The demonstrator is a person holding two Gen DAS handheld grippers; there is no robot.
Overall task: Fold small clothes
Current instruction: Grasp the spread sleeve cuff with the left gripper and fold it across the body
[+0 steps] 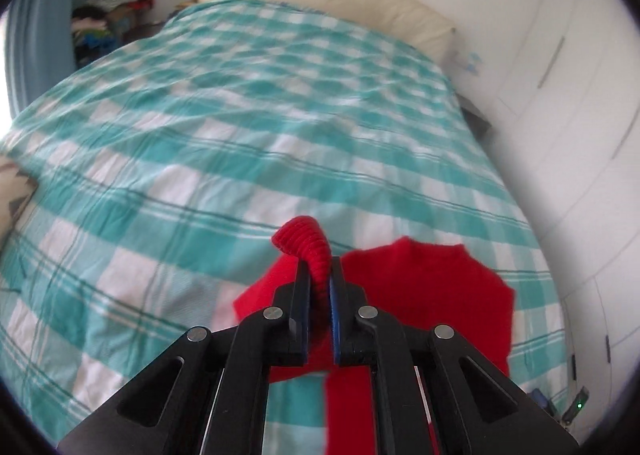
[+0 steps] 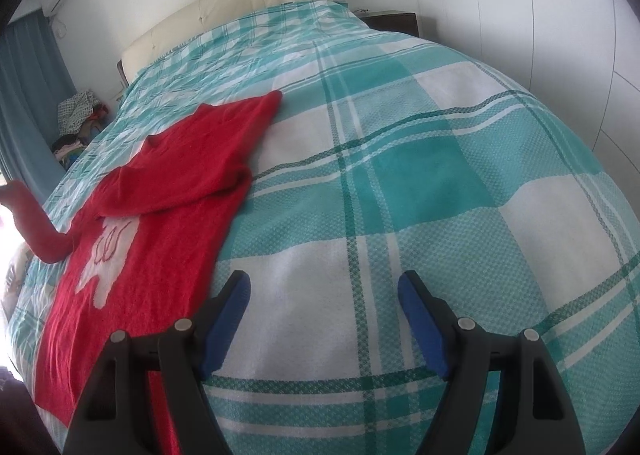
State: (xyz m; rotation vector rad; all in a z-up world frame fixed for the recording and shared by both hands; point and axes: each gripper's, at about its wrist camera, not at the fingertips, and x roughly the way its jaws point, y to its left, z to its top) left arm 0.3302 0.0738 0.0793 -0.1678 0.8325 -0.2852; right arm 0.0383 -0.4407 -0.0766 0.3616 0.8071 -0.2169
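Note:
A small red knit sweater (image 2: 160, 215) with a white animal motif (image 2: 108, 255) lies flat on the teal-and-white checked bedspread (image 2: 400, 175). One sleeve is folded across its chest. My left gripper (image 1: 320, 275) is shut on the ribbed cuff (image 1: 308, 243) of the other sleeve and holds it raised above the sweater body (image 1: 424, 287). That lifted sleeve (image 2: 32, 223) shows at the left edge of the right wrist view. My right gripper (image 2: 324, 287) is open and empty, low over the bedspread just right of the sweater's hem.
A cream padded headboard (image 2: 224, 3) runs along the bed's far end. A dark nightstand (image 2: 392, 21) and white wardrobe doors (image 2: 520, 15) stand to the right. A pile of clothes (image 1: 112, 11) sits by the blue curtain (image 2: 24, 95) on the left.

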